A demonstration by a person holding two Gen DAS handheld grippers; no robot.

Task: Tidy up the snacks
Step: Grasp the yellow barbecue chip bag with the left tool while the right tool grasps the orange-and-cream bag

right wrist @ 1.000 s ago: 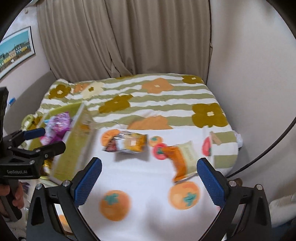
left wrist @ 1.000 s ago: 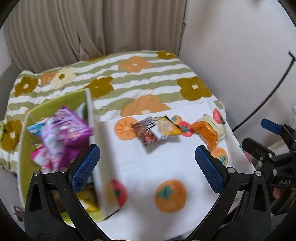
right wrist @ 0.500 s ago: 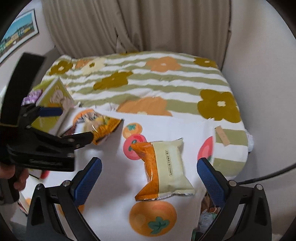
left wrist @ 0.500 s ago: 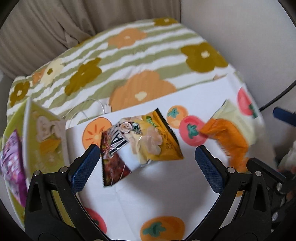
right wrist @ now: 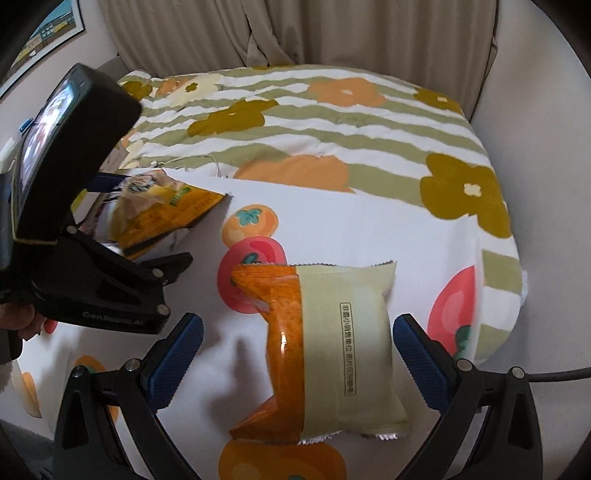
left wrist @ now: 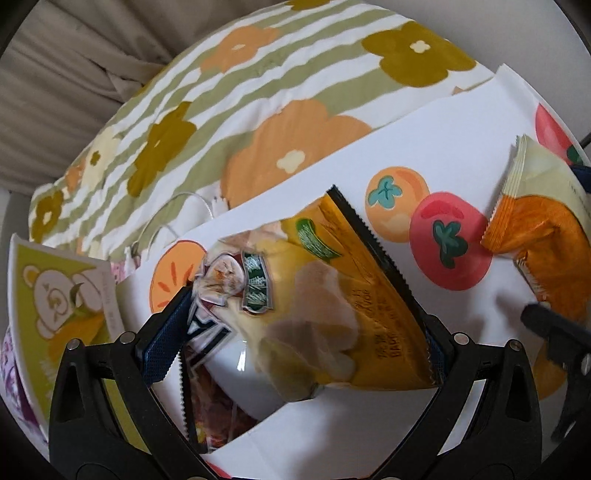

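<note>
A yellow chip bag [left wrist: 314, 302] with a dark red end lies on the white fruit-print cloth [left wrist: 424, 140]. My left gripper [left wrist: 301, 343] is open, with one blue pad at each end of the bag. An orange and pale green snack packet [right wrist: 332, 343] lies flat on the same cloth. My right gripper [right wrist: 297, 356] is open and its fingers stand either side of that packet. The chip bag [right wrist: 166, 214] also shows at the left of the right wrist view, partly behind the left gripper's black body [right wrist: 92, 288].
A green box with a bear print [left wrist: 55, 295] stands at the left, with a purple packet [left wrist: 7, 362] inside at the frame edge. The cloth lies over a green-striped floral bedspread [right wrist: 295, 122]. Curtains [right wrist: 295, 29] and a wall close the far side. A black cable [right wrist: 554, 376] runs at right.
Both grippers have moved forward and down. The left one has closed in on the chip bag and the right one on the orange packet. Both jaws kept their width.
</note>
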